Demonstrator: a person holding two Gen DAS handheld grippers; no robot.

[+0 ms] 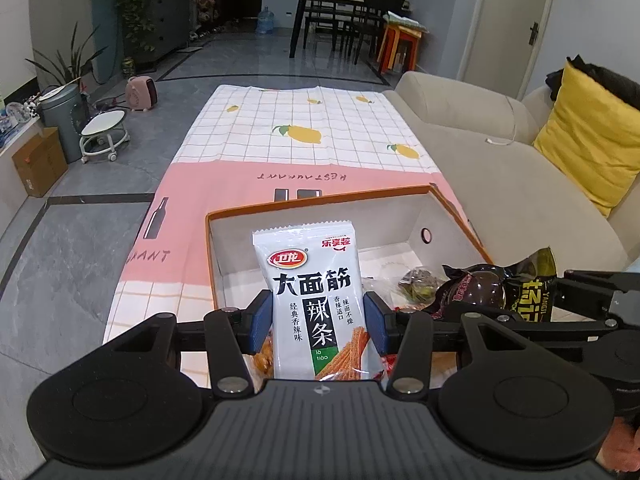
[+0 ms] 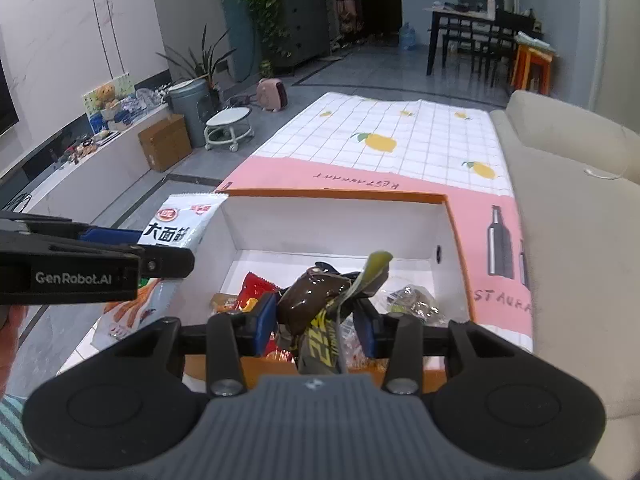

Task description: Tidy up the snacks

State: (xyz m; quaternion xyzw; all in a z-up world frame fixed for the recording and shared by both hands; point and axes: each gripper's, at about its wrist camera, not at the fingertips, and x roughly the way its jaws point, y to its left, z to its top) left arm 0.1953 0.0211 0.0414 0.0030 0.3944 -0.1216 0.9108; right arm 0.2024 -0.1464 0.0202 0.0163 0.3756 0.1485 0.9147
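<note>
Left gripper (image 1: 316,320) pinching white pack (image 1: 316,300) upright, long axis vertical, hanging over box (image 1: 320,204) left side. Right gripper (image 2: 316,320) clamping dark wrappers (image 2: 316,300) just above box middle.

White latiao pkt (image 1: 316,304) between L jaws

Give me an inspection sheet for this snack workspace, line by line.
Surface: table under a pink and lemon-print cloth.
Job's things: orange box, open, snacks loose inside; white spicy-strip packet; brown packet and yellow-black packet.
Clutter: nothing seen on the cloth apart from the box.
Grippers: left hand-held gripper shut on the white spicy-strip packet; right hand-held gripper shut on the brown and yellow-black packets.
Cables: white cord on the sofa.
Surroundings: beige sofa, yellow cushion, dining table.
</note>
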